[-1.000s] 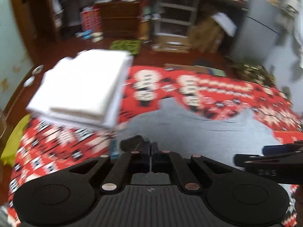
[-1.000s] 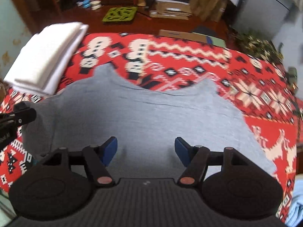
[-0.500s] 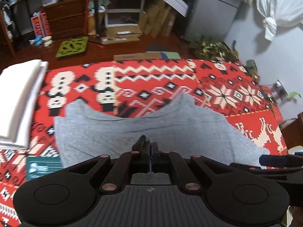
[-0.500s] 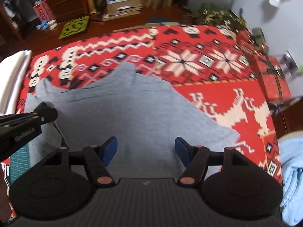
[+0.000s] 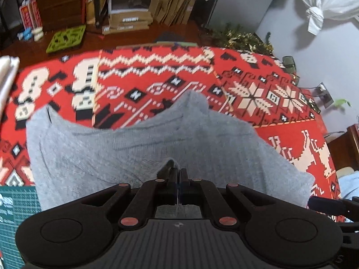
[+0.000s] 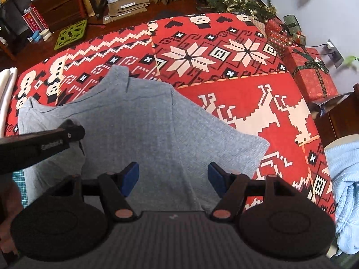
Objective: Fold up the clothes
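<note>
Left wrist view has the left gripper (image 5: 179, 176) clenched on a pinch of the grey shirt (image 5: 139, 150), which lies spread over the red patterned blanket (image 5: 258, 94). The right gripper (image 6: 173, 180) hangs above the shirt's near part with its jaws wide apart, holding nothing. Looks like the fold is only starting, so next the right one probably needs its own bit of edge.

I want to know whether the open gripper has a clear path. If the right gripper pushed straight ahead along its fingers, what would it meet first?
Most likely the grey garment, which fills the space ahead of the open right gripper. Beyond it lies the red patterned blanket. How far the cloth is cannot be told.
</note>
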Demonstrator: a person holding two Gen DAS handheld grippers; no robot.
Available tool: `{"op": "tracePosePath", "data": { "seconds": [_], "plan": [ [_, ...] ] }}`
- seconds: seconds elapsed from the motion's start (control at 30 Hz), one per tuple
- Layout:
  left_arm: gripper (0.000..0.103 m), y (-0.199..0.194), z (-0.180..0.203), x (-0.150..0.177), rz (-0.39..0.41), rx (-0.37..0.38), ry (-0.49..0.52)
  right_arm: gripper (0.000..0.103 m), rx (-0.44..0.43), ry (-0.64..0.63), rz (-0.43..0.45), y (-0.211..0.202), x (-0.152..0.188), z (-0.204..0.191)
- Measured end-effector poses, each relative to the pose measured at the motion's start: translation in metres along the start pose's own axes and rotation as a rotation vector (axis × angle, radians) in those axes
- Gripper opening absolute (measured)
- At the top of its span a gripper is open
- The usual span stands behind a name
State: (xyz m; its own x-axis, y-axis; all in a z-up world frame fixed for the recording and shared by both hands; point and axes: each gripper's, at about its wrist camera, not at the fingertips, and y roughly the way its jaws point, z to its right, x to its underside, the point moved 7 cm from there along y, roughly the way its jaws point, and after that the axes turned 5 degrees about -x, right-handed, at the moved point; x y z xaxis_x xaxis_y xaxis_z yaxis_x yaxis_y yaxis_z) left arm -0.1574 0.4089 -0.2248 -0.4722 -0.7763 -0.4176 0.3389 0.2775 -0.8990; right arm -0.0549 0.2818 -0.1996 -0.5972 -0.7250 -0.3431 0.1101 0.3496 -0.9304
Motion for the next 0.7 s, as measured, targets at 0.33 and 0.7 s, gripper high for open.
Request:
{"op": "tracePosePath", "data": {
  "seconds": [0.33,0.7],
  "plan": [
    [0.023,-0.04,-0.013,0.008,-0.007,0.107,-0.064,0.072,-0.032,-0.003,-0.002,0.006,0.002,-0.018],
    [0.022,-0.066,-0.077,0.089,-0.093,-0.062,0.163,0.047,-0.234,-0.123,-0.085,0.023,0.026,-0.089]
  ]
}}
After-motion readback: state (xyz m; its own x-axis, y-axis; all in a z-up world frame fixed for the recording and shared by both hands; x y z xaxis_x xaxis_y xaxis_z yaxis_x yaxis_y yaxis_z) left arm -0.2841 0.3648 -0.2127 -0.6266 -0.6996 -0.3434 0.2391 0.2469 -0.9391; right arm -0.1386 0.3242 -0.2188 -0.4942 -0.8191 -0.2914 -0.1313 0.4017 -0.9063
